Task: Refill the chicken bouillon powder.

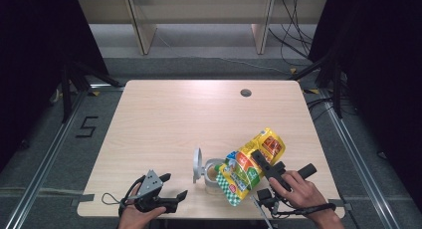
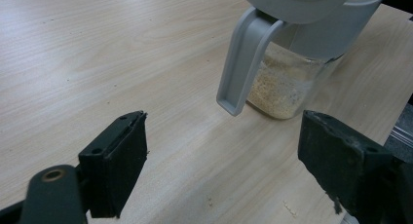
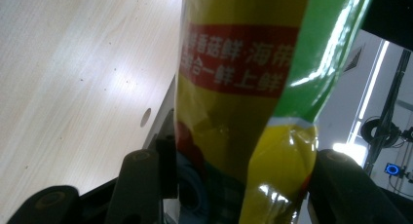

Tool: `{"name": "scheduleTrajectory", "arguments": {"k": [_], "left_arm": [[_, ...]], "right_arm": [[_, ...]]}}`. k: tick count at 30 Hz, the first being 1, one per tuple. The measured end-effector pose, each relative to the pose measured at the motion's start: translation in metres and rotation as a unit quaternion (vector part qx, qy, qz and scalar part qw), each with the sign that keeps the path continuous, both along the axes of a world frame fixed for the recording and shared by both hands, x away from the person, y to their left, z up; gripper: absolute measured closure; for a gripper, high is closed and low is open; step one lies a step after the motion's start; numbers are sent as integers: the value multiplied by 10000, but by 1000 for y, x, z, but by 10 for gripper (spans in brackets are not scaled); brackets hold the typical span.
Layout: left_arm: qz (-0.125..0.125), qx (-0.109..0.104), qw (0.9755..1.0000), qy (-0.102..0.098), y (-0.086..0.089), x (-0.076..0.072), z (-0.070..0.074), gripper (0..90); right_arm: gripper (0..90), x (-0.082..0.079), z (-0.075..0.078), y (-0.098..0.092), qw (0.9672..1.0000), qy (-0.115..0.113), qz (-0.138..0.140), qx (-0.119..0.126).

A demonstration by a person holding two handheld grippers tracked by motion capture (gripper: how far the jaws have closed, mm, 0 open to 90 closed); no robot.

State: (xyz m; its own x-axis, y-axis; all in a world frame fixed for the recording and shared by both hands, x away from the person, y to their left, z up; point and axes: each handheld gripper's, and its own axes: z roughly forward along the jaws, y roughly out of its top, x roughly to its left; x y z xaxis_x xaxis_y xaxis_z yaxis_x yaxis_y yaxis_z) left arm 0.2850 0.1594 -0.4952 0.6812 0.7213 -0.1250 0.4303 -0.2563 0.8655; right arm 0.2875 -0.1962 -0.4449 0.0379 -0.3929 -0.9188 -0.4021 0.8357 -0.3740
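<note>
The bench [image 1: 164, 114] is nearly bare; the work sits near its front edge. There the right gripper [image 1: 263, 162] holds a yellow-and-green bag [image 1: 249, 167], its fingers clamped on the bag's middle, as the right gripper view shows with the foil squeezed between the two black fingers [image 3: 141, 185]. The bag is tilted, its lower end over the mouth of the jar [image 1: 213, 176], touching or just above it; which, the pictures do not settle. The jar stands upright at the bag's left, its grey hinged lid [image 1: 197, 164] swung open and standing on edge. In the left gripper view the jar [image 2: 285, 87] already holds pale granules up to roughly a third of its clear part, so pouring seems under way but far from done: the jar has much room left, and the lid must be shut afterwards.

The left gripper [image 1: 171, 189] rests well left of the jar, fingers spread apart and holding nothing, pointed towards the jar.

A small round hole [image 1: 246, 93] lies in the bench well behind the jar. Nothing stands in the way of the pour; the open lid is the nearest thing the bag could knock.
</note>
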Motion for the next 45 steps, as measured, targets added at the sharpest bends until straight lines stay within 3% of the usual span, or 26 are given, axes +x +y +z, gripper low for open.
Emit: {"name": "scheduleTrajectory", "arguments": {"k": [2, 6, 7, 11, 12, 45], "left_arm": [[-17, 4, 10000, 2, 0, 0, 0, 179], [-57, 58, 10000, -45, 1, 0, 1, 179], [5, -16, 10000, 19, 0, -1, 0, 179], [-12, -13, 10000, 5, 0, 0, 0, 179], [-49, 68, 10000, -44, 1, 0, 1, 179], [-7, -7, 10000, -19, 1, 0, 1, 179]], "right_arm": [[565, -1, 0, 0, 10000, 37, -9, -13], [569, -4, 4, 1, 9997, -173, 89, -147], [570, -4, 5, 1, 9996, -192, 112, -157], [571, -6, 6, 1, 9997, -163, 133, -91], [571, -6, 5, 1, 9998, -157, 126, -81], [573, -5, 6, -3, 9998, -107, 98, -139]]}}
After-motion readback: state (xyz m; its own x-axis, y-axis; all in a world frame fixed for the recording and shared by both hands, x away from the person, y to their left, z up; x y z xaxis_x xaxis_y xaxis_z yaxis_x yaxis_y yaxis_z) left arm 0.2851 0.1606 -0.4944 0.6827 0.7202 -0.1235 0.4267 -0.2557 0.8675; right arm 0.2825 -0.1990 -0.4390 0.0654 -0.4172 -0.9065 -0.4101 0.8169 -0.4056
